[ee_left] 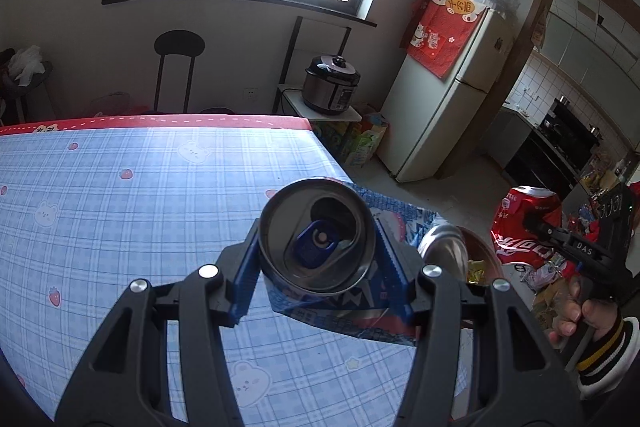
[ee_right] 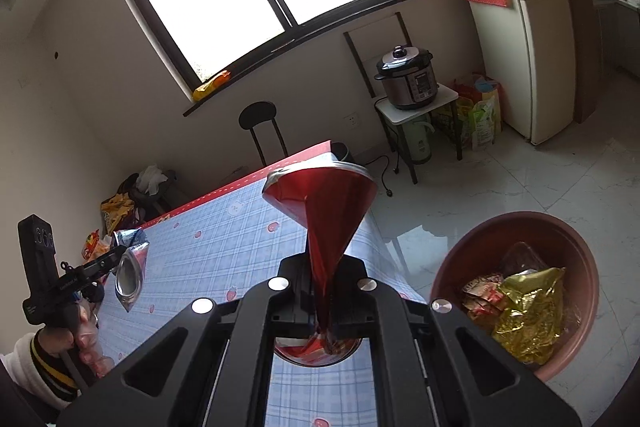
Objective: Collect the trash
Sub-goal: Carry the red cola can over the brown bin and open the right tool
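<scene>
My left gripper (ee_left: 320, 259) is shut on a crushed blue drink can (ee_left: 318, 247), its open top facing the camera, held above the table's right part. It also shows in the right wrist view (ee_right: 130, 269). My right gripper (ee_right: 324, 291) is shut on a crushed red cola can (ee_right: 322, 211), squeezed flat between the jaws and held over the table's right edge. The same red can (ee_left: 524, 227) shows at the right of the left wrist view. A brown round trash bin (ee_right: 480, 239) with wrappers (ee_right: 528, 311) in it stands on the floor below right.
The table has a blue checked cloth (ee_left: 140, 211) with a red border. Behind it stand a black chair (ee_left: 178, 67), a pressure cooker (ee_left: 332, 83) on a small stand, bags and a white fridge (ee_left: 444, 107). Snack bags (ee_right: 114, 211) lie by the wall.
</scene>
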The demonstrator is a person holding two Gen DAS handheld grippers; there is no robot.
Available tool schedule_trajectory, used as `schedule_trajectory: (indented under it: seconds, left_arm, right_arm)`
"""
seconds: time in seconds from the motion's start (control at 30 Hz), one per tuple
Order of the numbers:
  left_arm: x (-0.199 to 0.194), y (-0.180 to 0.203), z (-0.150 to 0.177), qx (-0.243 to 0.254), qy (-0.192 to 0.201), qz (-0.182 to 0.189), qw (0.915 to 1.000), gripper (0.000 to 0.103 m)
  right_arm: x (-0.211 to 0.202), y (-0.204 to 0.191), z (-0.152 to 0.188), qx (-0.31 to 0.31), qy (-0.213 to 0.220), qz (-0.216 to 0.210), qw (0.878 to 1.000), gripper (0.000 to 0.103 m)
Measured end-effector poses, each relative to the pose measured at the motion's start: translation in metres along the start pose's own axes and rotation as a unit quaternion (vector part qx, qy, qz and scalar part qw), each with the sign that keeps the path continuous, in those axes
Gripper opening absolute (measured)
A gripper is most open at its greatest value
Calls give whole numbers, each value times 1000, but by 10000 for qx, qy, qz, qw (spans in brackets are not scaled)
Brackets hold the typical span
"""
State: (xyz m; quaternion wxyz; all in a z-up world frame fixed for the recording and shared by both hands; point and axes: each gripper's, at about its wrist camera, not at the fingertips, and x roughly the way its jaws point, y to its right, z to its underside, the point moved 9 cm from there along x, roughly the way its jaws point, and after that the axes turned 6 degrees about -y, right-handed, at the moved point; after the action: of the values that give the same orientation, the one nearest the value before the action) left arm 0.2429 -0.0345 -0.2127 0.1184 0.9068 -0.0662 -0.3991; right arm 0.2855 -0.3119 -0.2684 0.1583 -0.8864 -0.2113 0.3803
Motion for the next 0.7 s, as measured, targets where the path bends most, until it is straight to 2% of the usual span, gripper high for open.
schedule_trajectory:
  seconds: [0.2,0.37,0.53,0.7]
  left_arm:
    - [9,59,-4,347,6,286,9990,55]
    - [19,90,1,507,-64,470,9976,55]
    - [28,100,5,492,-134,549,9972,55]
    - [28,96,6,440,-124,511,9976,55]
  right_arm:
    - [-47,67,12,361,250,500,9978,7]
    - [-75,128,17,589,338,1079,9918,7]
    - [-76,176,15,750,203,1546,9849,7]
    - [-60,199,11,739,-33,1829,9804,7]
